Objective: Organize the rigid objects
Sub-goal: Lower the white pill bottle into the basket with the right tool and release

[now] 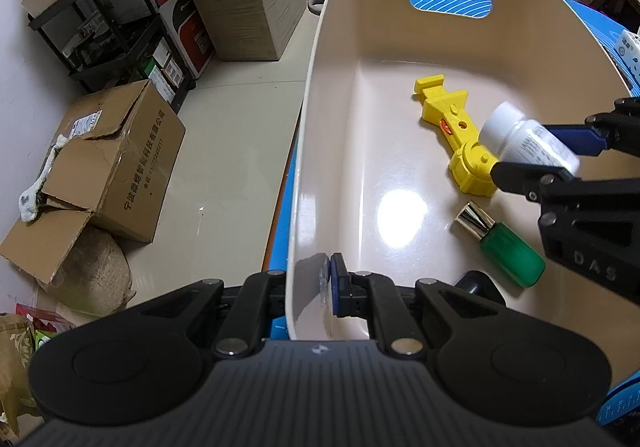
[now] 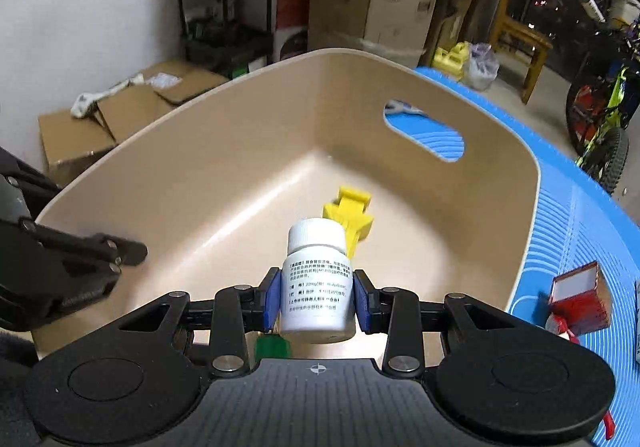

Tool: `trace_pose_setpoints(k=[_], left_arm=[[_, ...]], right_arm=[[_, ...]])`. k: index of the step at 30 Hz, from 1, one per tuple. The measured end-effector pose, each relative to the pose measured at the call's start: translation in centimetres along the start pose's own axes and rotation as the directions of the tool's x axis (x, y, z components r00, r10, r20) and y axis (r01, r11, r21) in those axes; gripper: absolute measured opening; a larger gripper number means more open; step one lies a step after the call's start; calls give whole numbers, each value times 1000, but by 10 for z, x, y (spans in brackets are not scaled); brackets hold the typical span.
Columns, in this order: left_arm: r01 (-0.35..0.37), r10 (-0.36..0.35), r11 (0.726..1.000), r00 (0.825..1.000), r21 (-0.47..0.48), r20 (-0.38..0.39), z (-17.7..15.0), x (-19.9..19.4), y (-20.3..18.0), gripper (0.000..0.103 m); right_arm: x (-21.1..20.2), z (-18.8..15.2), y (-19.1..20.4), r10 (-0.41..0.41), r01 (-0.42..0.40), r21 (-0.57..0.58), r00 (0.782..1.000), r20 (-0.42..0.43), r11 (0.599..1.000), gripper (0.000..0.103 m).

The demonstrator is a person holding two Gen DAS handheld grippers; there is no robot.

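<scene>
Now pill bottle (image 2: 316, 279) clamped in right claw (image 2: 316, 301).

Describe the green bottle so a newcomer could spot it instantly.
Find the big beige bin sitting on the blue mat. On its floor, nearer than the yellow plastic toy, lies the green bottle on its side. It is the only green thing there, with a shiny metallic cap, unlike the white bottle held above in the right tool.
</scene>
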State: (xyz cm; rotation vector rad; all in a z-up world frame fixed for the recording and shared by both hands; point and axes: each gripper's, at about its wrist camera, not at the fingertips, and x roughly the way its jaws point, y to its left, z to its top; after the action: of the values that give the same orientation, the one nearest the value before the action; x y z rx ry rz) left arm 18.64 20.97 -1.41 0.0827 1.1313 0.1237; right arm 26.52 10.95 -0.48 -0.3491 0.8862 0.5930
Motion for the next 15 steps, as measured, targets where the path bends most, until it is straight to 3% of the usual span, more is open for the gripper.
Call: trace_pose_setpoints(k=[6,10,13,15], left_arm=[[1,-1,1000,1000,0,0,0,0,0,13],[0,0,1000,1000,0,0,0,0,0,13],[0,0,1000,1000,0,0,0,1,0,13],[0,0,1000,1000,0,0,0,0,0,14]], right_arm=[[-9,-3,-7,18,-18,34,1000,9,999,53],[-27,-4,-15,20,-23,54,998,66,998,54],[-43,-3,-27,20,-29,82,993,118,996,63],[-53,-3,-39,2,-16,93,989,150,996,64]])
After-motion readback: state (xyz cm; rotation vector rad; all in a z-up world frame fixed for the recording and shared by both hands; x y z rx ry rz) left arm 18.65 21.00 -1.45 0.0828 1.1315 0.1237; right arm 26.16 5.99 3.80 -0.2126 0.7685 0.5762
